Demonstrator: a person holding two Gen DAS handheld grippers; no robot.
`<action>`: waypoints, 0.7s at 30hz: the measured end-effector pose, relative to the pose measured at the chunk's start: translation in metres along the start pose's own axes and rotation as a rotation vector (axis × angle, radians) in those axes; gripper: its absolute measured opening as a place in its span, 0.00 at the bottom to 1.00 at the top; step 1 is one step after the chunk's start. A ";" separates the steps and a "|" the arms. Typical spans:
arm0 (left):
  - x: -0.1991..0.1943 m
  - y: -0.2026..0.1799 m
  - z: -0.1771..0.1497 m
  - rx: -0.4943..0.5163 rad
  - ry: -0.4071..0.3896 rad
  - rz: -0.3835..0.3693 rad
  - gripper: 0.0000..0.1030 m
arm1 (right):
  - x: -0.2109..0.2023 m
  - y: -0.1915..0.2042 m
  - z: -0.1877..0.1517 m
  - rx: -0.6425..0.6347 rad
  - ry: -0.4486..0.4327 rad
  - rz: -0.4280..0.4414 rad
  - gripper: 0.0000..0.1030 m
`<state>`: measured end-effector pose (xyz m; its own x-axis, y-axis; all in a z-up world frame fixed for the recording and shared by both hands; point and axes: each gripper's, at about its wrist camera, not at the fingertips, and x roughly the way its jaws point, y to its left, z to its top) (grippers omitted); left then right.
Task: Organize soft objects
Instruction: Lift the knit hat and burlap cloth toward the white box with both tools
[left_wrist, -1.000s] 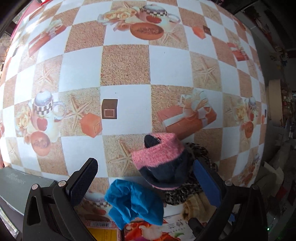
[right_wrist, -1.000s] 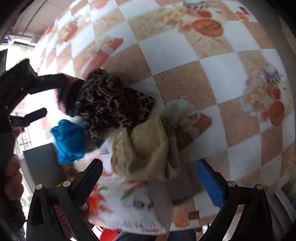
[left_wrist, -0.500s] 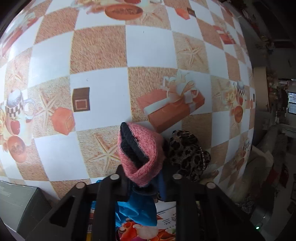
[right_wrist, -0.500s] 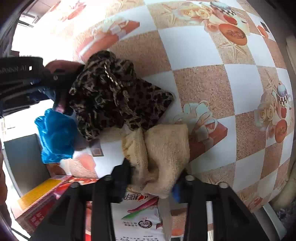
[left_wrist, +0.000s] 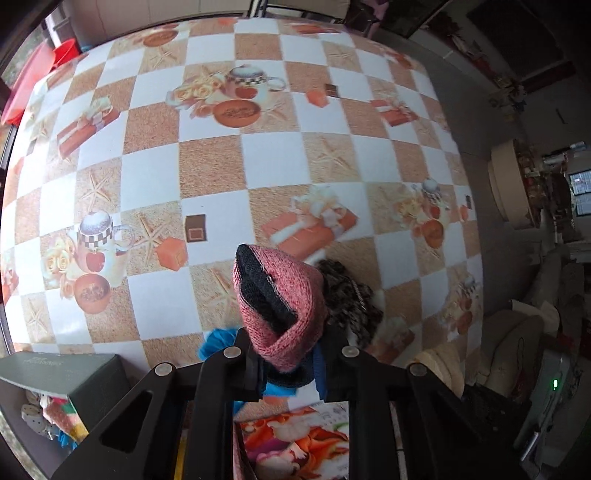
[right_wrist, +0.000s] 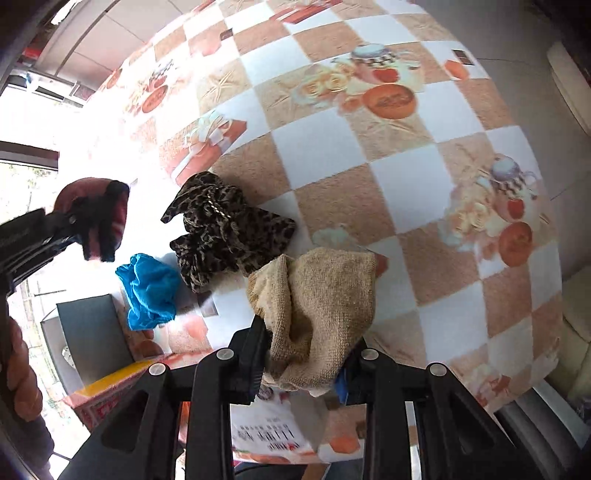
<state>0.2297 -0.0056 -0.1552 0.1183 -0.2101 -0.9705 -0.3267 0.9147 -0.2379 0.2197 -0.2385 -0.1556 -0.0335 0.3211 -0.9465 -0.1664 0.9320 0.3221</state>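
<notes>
My left gripper (left_wrist: 290, 363) is shut on a pink and navy knit hat (left_wrist: 280, 302) and holds it above the table; it also shows in the right wrist view (right_wrist: 96, 218). My right gripper (right_wrist: 301, 363) is shut on a tan knit cloth (right_wrist: 317, 299), lifted off the table. A leopard-print cloth (right_wrist: 225, 229) lies on the checkered tablecloth (right_wrist: 391, 206), also seen in the left wrist view (left_wrist: 351, 299). A blue cloth (right_wrist: 149, 291) lies beside it, partly hidden under the left gripper in the left wrist view (left_wrist: 218, 338).
A dark grey box (right_wrist: 92, 332) stands at the table's near edge, also in the left wrist view (left_wrist: 62, 373). A printed carton (right_wrist: 110, 398) lies below the grippers. A sofa (left_wrist: 535, 332) is off the table's right side.
Both grippers went from open to shut, the left on the pink hat and the right on the tan cloth, and both have since lifted their items off the table.
</notes>
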 end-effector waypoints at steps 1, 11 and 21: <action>-0.003 -0.007 -0.005 0.013 -0.005 -0.004 0.20 | -0.005 -0.005 -0.005 0.006 -0.004 0.003 0.30; -0.037 -0.055 -0.077 0.093 -0.024 -0.035 0.20 | -0.035 -0.040 -0.048 -0.015 -0.049 0.008 0.30; -0.068 -0.091 -0.180 0.166 -0.069 0.009 0.20 | -0.051 -0.045 -0.111 -0.081 -0.067 0.054 0.30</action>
<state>0.0824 -0.1362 -0.0749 0.1822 -0.1827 -0.9662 -0.1696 0.9620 -0.2139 0.1198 -0.3152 -0.1241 0.0209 0.3832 -0.9234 -0.2455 0.8973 0.3668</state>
